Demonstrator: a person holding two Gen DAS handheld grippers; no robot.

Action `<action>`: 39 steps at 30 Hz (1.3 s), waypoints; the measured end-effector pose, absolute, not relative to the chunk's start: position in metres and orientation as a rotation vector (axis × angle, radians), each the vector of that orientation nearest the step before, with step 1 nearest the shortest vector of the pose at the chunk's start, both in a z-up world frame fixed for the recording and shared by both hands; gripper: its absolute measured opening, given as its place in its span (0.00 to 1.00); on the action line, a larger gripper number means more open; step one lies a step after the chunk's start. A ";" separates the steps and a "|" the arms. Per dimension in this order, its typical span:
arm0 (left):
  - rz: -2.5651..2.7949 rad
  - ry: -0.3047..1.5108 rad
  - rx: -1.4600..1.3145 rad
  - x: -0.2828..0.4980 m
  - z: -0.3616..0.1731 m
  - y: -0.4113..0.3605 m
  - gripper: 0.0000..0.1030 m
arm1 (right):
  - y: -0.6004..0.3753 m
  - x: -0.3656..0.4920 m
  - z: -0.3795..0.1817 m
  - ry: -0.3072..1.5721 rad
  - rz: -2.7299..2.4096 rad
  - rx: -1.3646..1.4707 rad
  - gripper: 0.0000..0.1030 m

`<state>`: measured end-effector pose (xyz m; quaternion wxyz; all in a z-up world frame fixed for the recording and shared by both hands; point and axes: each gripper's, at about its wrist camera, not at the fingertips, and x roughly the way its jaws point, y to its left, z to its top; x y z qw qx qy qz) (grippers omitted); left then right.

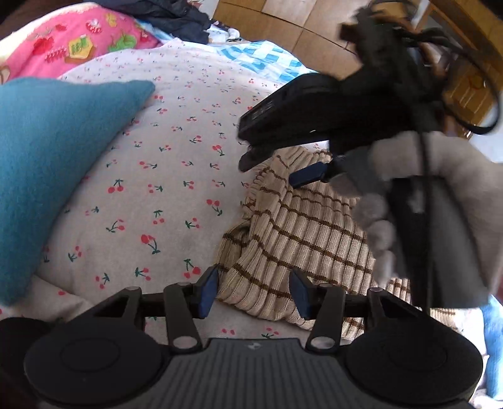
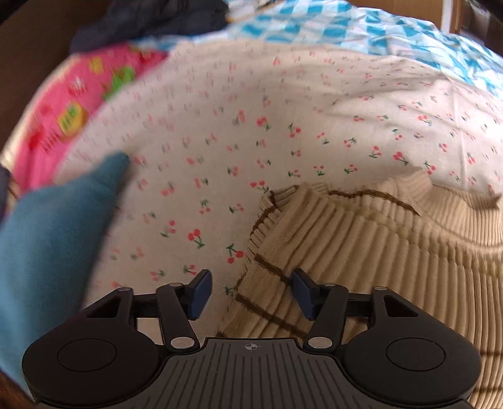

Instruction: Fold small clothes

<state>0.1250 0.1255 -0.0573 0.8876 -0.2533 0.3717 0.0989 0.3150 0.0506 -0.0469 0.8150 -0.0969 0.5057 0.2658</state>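
Surface: cherry-print sheet [image 1: 176, 151] spread over a bed, with a pink blanket [image 1: 72, 41] and a blue checked cloth [image 2: 314, 19] at the far edge.
Task's thing: striped beige sweater [image 1: 301, 232] lies bunched on the sheet, just ahead of both grippers.
Left gripper [image 1: 254, 291]: fingers apart, nothing clamped; the sweater's edge shows between them.
Right gripper [image 2: 251, 294]: fingers apart and empty, above the sweater's ribbed edge.
Progress: by my reading barely begun; the sweater is crumpled, no neat fold visible.
Hard to make out: the sweater's right part is hidden behind a fluffy grey sleeve [image 1: 446, 176]; teal cushion [image 2: 50, 239] is blurred; dark clothes [image 1: 169, 15] are cut off.
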 end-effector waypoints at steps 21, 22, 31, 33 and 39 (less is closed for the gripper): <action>0.310 0.789 -0.361 0.126 -0.061 0.109 0.74 | 0.039 0.320 -0.026 0.991 0.605 -0.288 0.17; 0.310 0.794 -0.371 0.127 -0.064 0.109 0.74 | 0.033 0.319 -0.022 0.985 0.617 -0.261 0.17; 0.210 0.787 -0.407 0.131 -0.060 0.097 0.23 | -0.041 0.313 0.017 0.928 0.695 0.009 0.14; 0.179 0.758 -0.411 0.128 -0.051 0.091 0.21 | -0.064 0.312 0.025 0.908 0.702 0.071 0.14; -0.057 0.670 -0.353 0.127 -0.009 0.036 0.20 | -0.150 0.312 0.046 0.845 0.689 0.266 0.14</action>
